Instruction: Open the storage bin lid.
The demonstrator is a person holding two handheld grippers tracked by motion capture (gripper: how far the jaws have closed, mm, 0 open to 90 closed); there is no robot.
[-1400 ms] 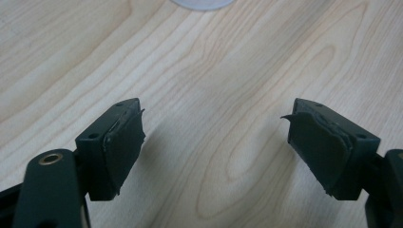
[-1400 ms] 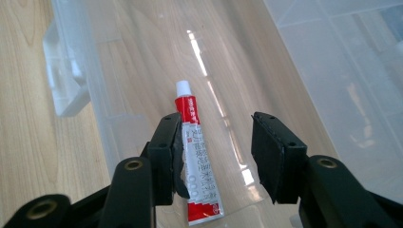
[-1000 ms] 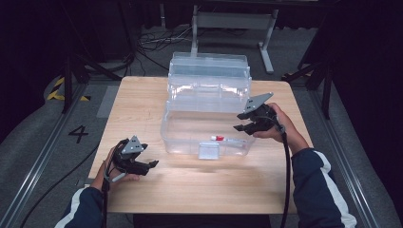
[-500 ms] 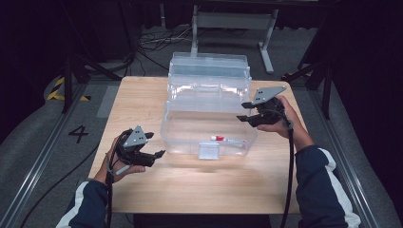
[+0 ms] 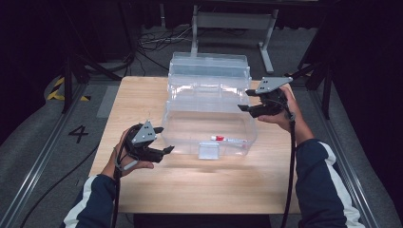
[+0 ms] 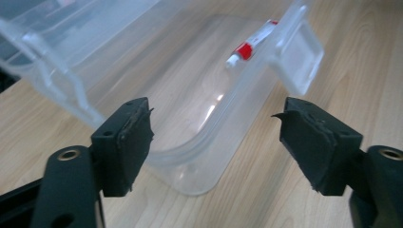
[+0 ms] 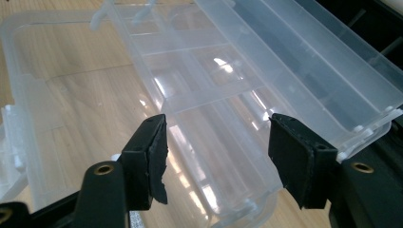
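The clear box (image 5: 209,114) sat mid-table, lid up, a red-capped tube (image 5: 227,139) inside its front wall. Left tool (image 5: 159,152) hovered open beside the box's front-left corner; right tool (image 5: 244,100), jaws just widening and empty, hung at its right rim. Best approached squarely, slowly.

Left gripper (image 5: 164,143) and right gripper (image 5: 243,100) both gape, empty.

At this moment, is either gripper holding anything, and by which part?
Nothing is held. The left gripper is open in front of the clear plastic box's corner. The right gripper, whose jaws have just been opening, is open above the box, with nothing between its jaws.
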